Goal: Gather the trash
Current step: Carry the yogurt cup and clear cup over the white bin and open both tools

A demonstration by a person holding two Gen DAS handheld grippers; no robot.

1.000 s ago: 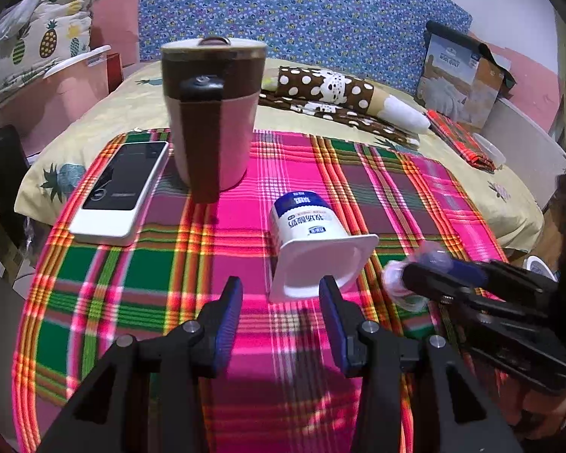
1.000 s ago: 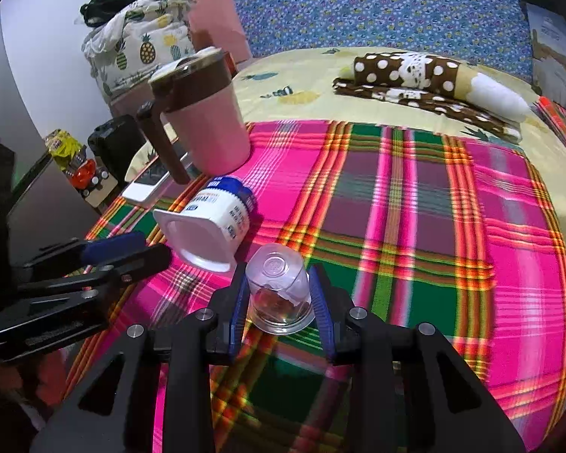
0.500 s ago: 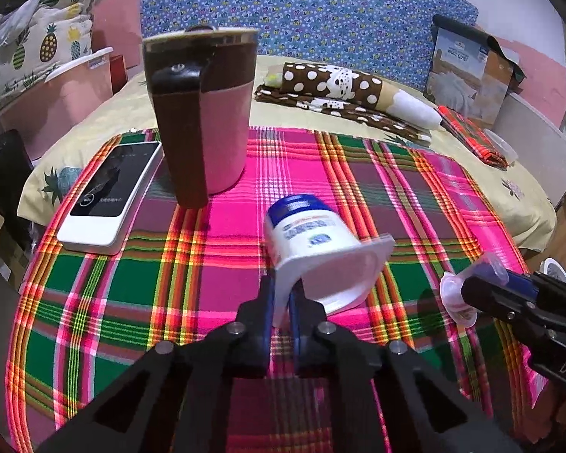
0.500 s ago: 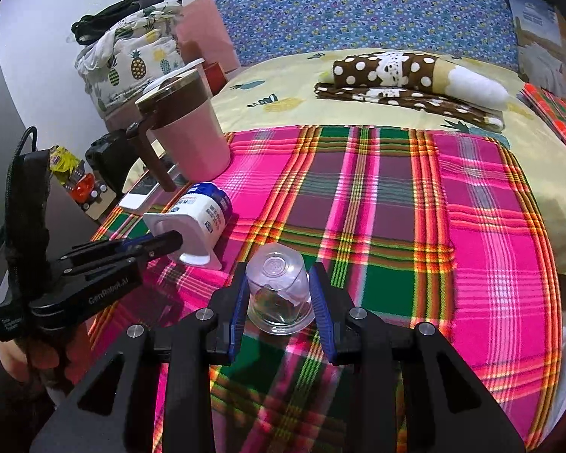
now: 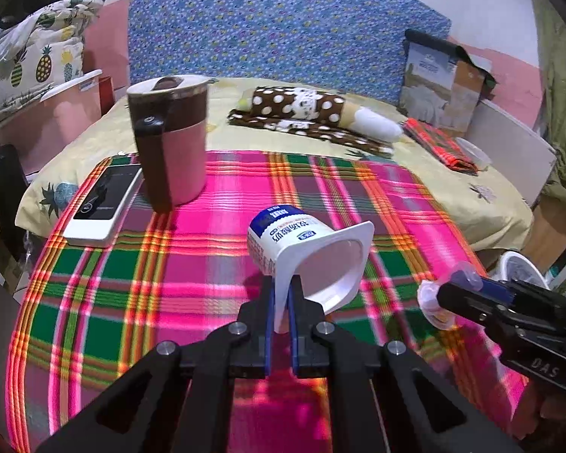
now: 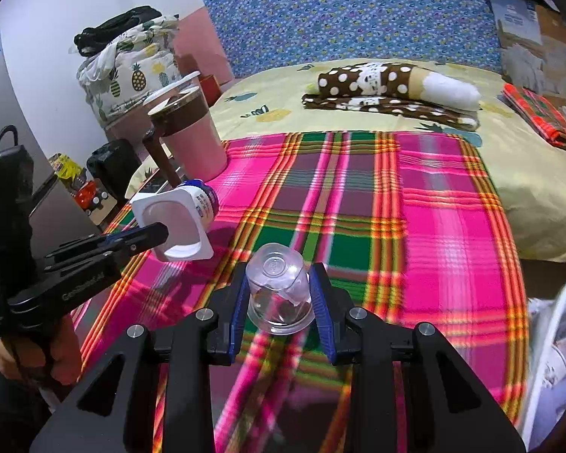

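A white yogurt cup with a blue base hangs above the plaid cloth, its open mouth turned toward me. My left gripper is shut on the cup's rim flange. The same yogurt cup shows at the left of the right wrist view, pinched at its rim by the left gripper. A small clear plastic cup lies on its side between the blue pads of my right gripper, which is shut on it. In the left wrist view the clear cup sits at the tip of the right gripper.
A pink and brown lidded mug and a white phone stand on the plaid cloth at the left. Folded spotted fabric lies on the bed behind. A white bin sits below the table's right edge.
My left gripper closed on the yogurt cup's rim and lifted it off the cloth. Both grippers drew back and rose a little; the right one kept hold of the clear cup.
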